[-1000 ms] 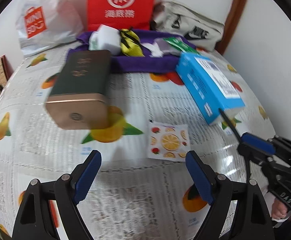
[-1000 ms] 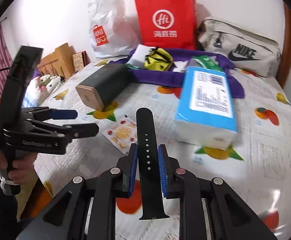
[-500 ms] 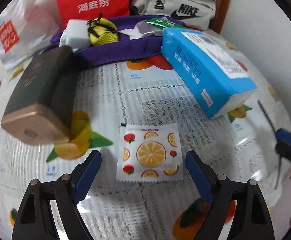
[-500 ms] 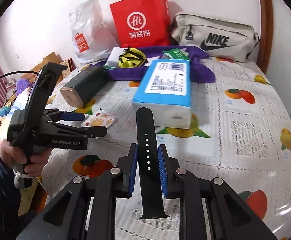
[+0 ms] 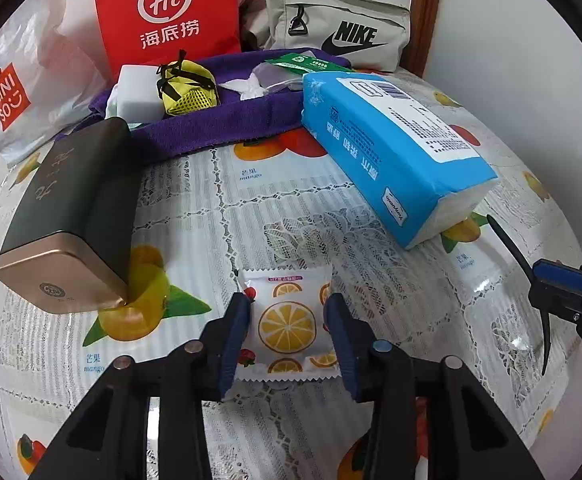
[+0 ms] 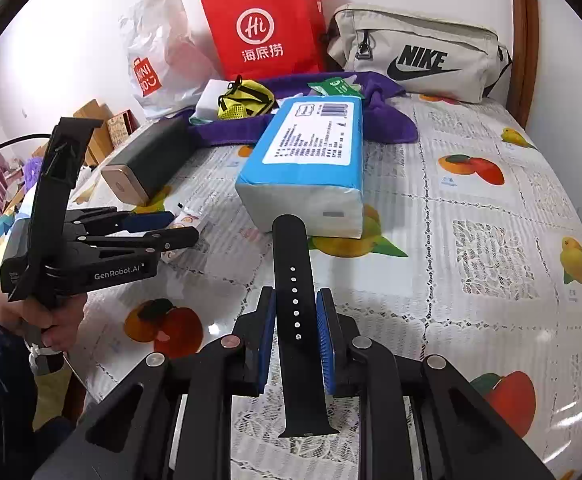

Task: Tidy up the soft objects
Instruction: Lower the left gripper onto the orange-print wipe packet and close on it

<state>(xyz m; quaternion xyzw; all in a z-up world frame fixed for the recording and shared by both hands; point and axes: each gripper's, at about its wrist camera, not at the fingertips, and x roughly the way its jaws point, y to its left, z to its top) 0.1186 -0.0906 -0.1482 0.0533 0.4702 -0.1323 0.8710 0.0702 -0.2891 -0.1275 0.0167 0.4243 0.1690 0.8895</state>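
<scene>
A flat white sachet printed with orange slices (image 5: 287, 322) is bracketed by the fingers of the left gripper (image 5: 287, 330), which are narrowed against its side edges on the lace-patterned desk (image 5: 251, 216); whether it is firmly pinched cannot be told. A black perforated rubber watch strap (image 6: 294, 308) is pinched between the fingers of the right gripper (image 6: 296, 342), above the desk. Beyond both fingertips, small soft items are gathered on a purple towel (image 5: 227, 124). Both pieces are judged yet to be placed there.
</scene>
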